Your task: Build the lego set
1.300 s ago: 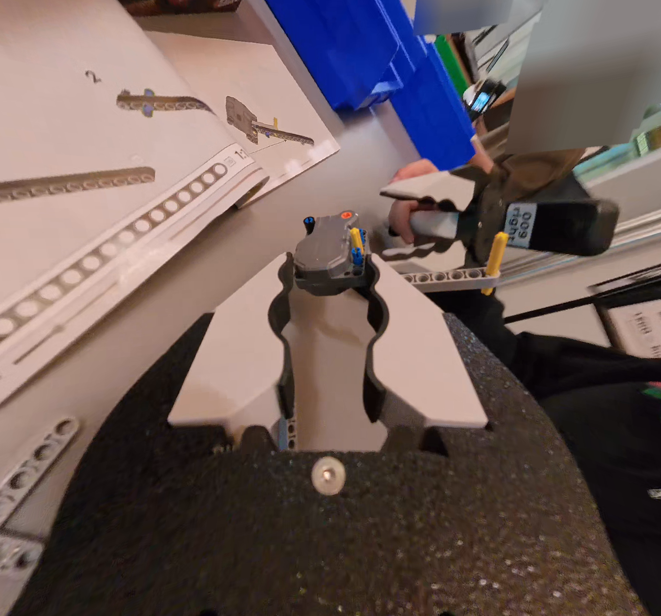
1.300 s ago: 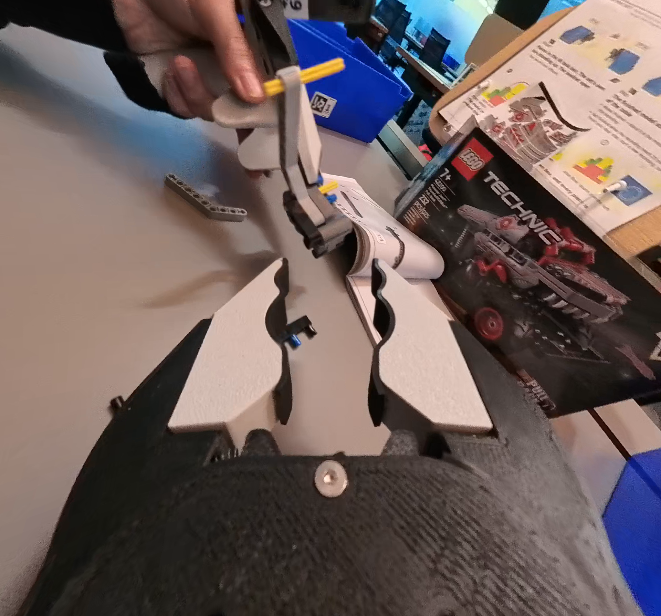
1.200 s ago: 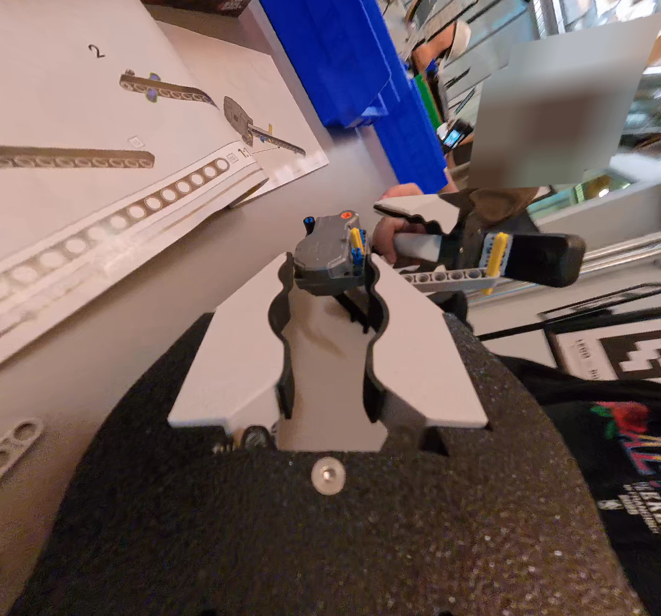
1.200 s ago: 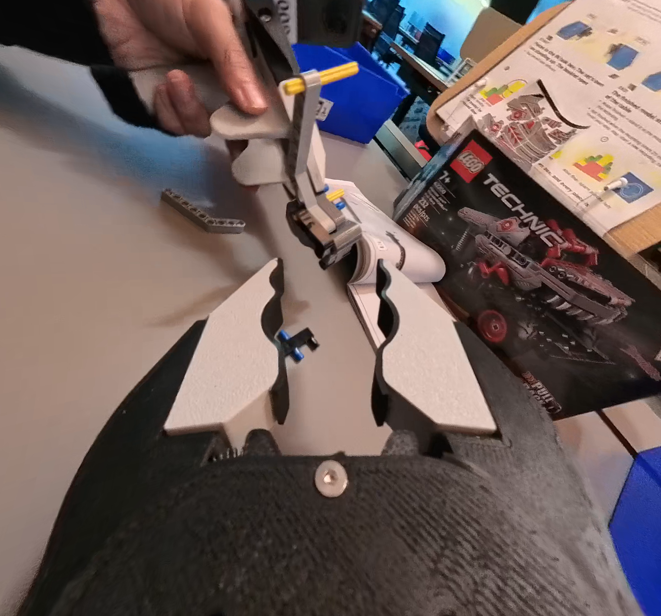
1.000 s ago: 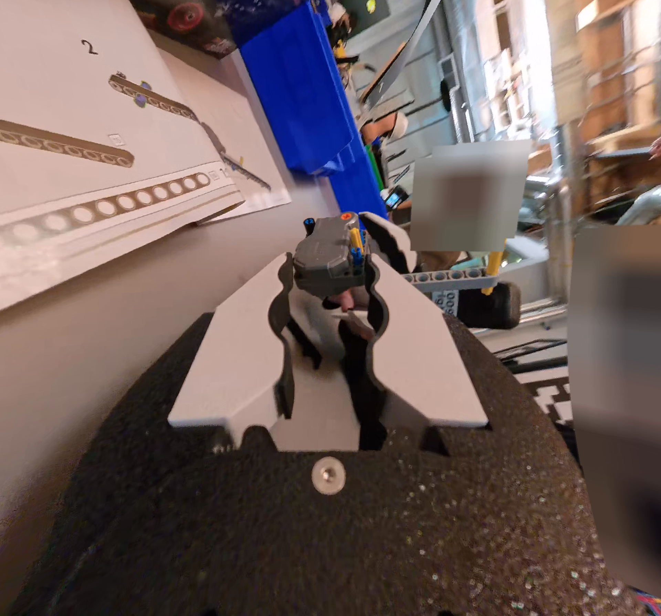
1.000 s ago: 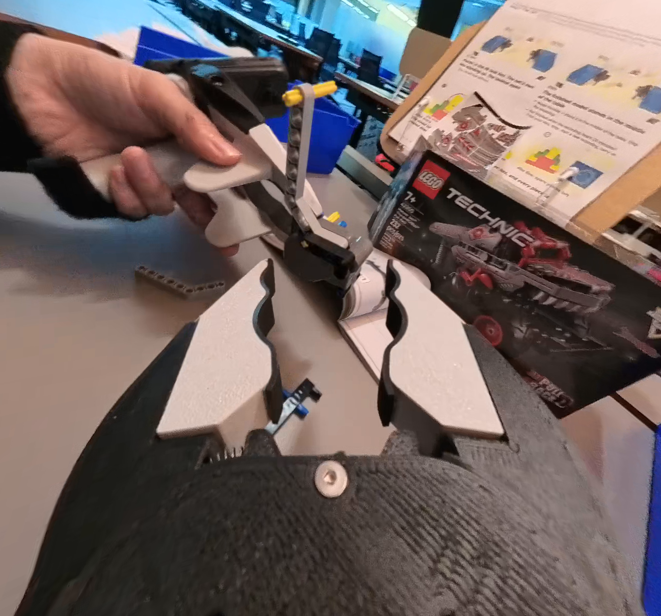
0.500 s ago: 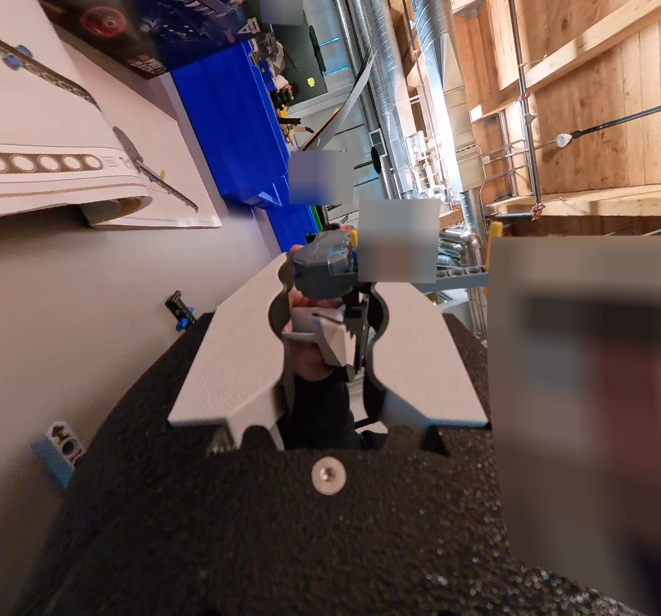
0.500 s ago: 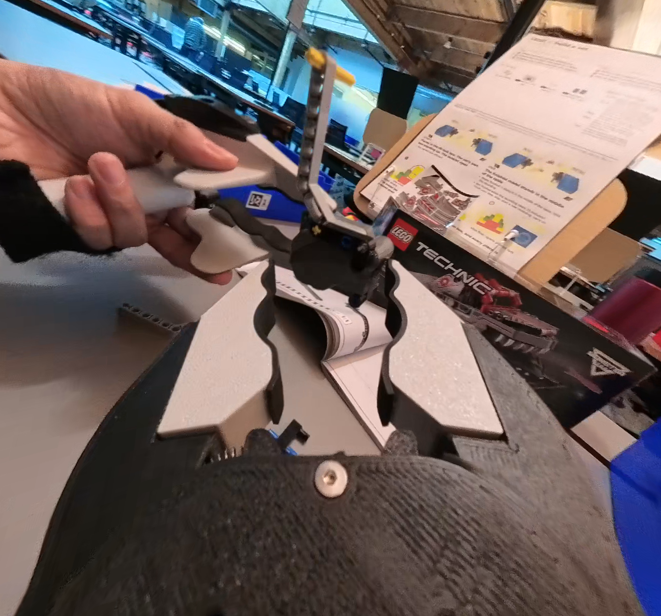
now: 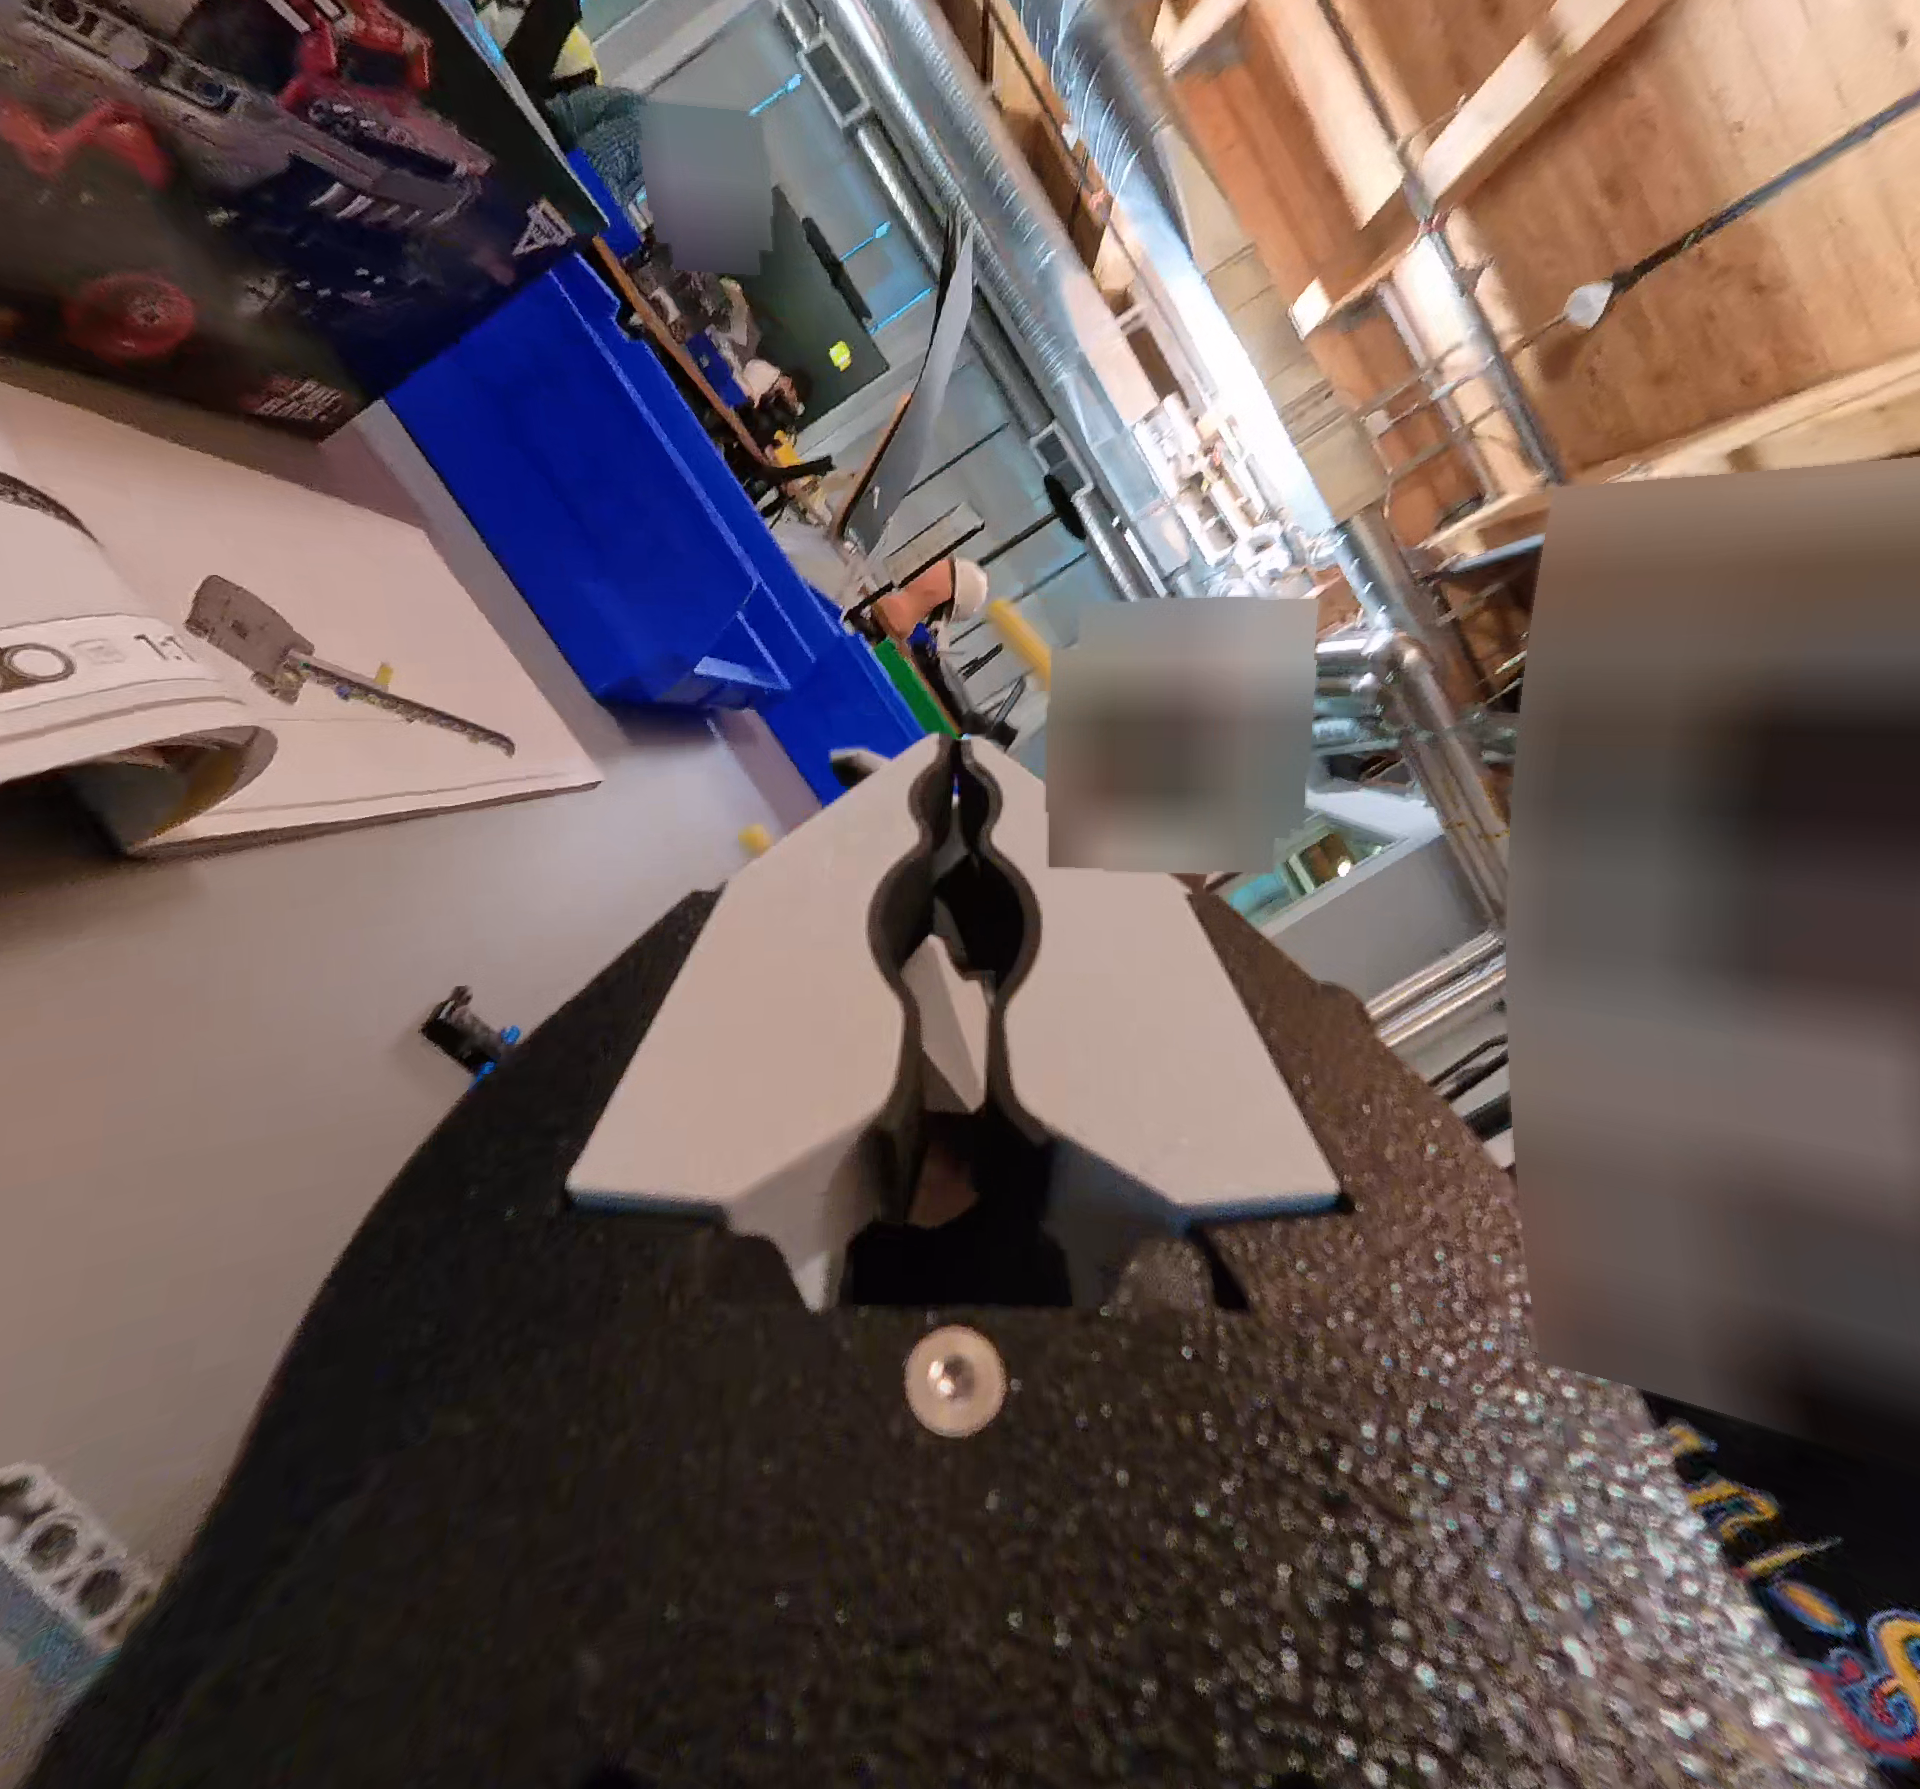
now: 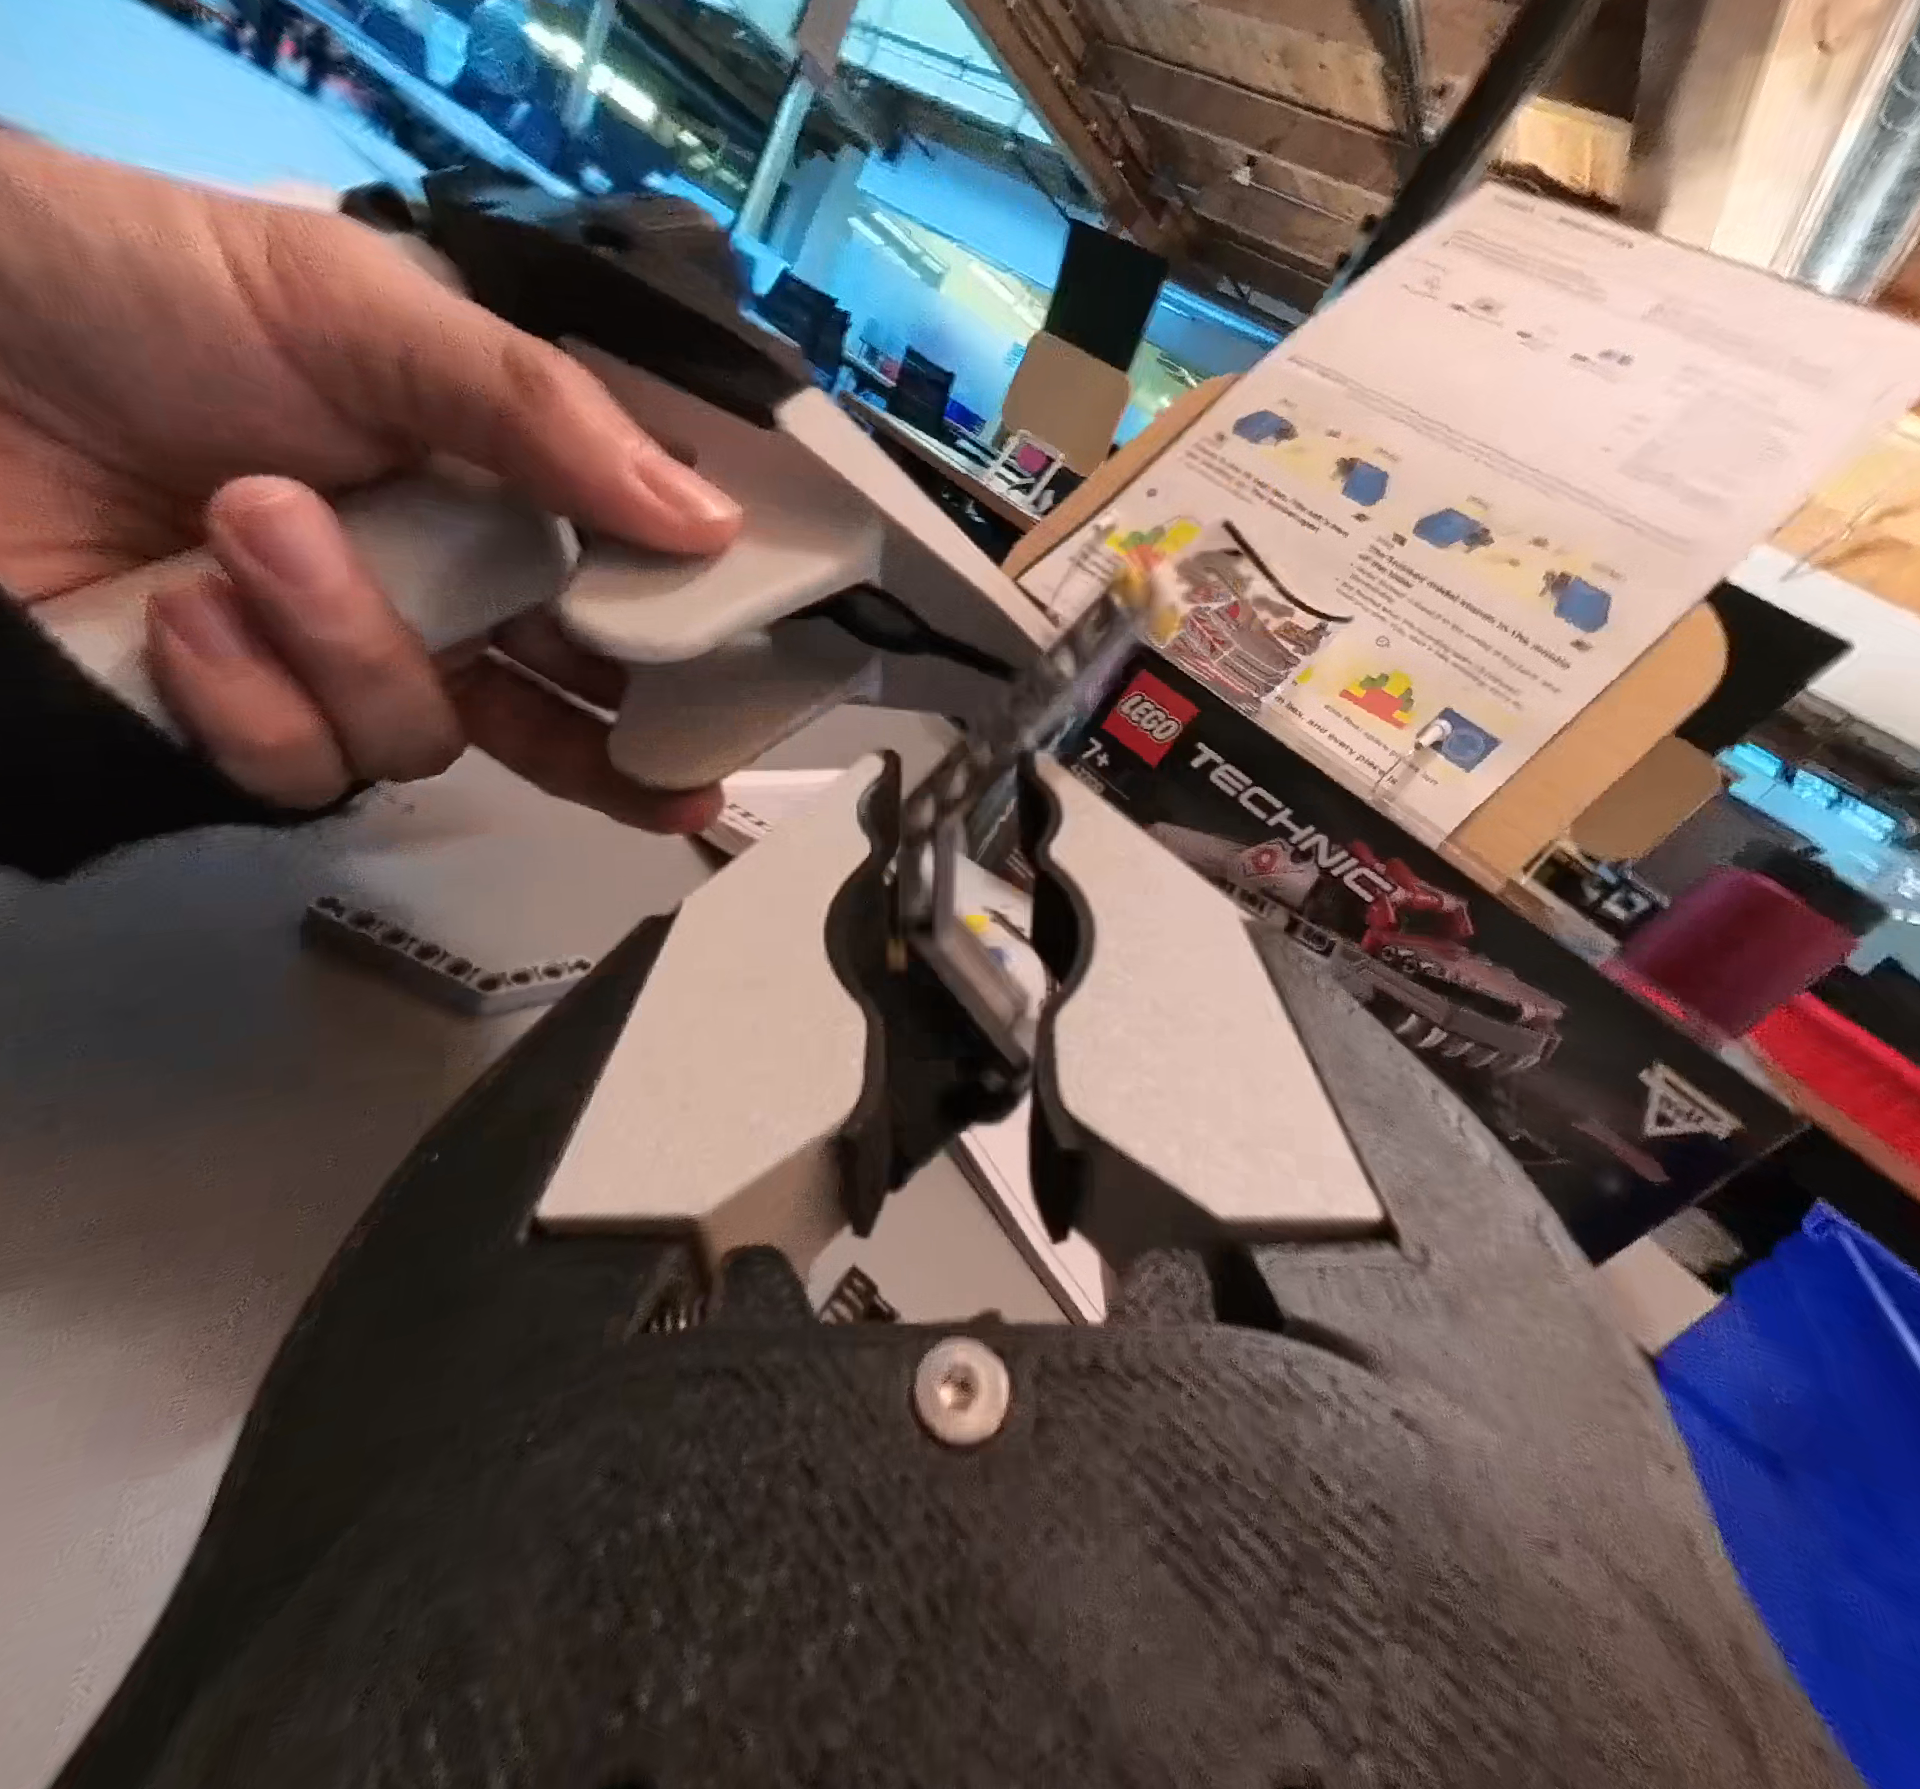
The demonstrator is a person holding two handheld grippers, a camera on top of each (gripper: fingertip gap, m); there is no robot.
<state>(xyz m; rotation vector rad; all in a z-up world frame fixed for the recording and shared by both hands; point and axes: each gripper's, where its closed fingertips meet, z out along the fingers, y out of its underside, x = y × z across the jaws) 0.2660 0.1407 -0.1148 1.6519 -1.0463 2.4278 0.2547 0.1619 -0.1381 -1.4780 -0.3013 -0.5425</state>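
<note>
I saw the right gripper (image 10: 956,918) clamped on the motor-and-beam assembly (image 10: 961,950), its beam slanting up-right toward the left gripper (image 10: 997,653); that one was pinched closed, seemingly empty.

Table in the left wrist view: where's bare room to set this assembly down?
Bare table lies between the open booklet and the small black pin. In the right wrist view, more bare room lies on the near side of the loose grey beam. It is crowded around the box and blue bin, beyond the right gripper holding the assembly.
</note>
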